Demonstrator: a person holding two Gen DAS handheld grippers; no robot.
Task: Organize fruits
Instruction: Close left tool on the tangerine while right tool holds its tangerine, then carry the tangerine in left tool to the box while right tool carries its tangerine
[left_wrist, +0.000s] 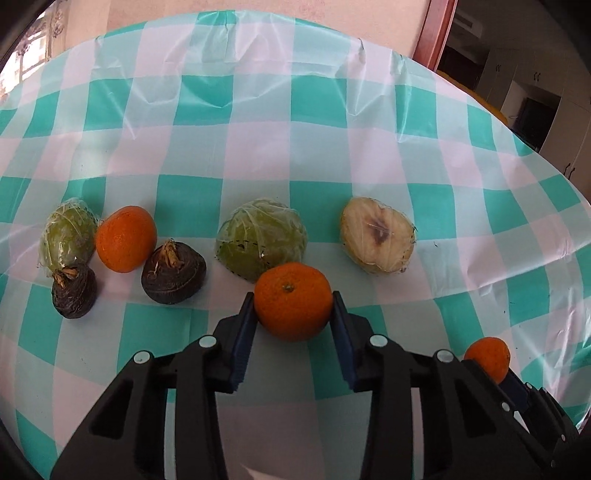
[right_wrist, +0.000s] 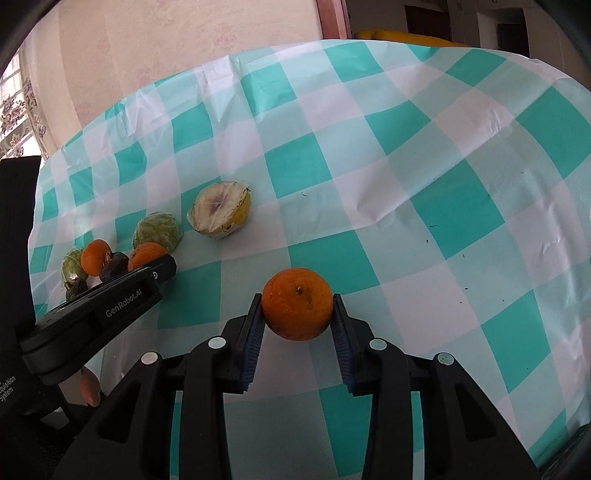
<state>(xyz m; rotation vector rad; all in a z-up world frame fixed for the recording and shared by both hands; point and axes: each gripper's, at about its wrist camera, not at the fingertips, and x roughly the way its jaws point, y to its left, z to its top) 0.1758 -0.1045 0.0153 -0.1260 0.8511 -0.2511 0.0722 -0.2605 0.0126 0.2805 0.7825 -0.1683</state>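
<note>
Left claw clamped on round orange mandarin; right claw clamped on second round orange mandarin. Likely light, soft-skinned; best gripped gently across widest sides.

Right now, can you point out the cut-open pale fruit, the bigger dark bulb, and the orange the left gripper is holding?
cut-open pale fruit (left_wrist: 377, 236), left wrist view, on its wrapped cut face.
bigger dark bulb (left_wrist: 173, 275), left wrist view, on its dark skin.
orange (left_wrist: 293, 301) in the left gripper (left_wrist: 293, 302), left wrist view, on its peel below the stem.
</note>
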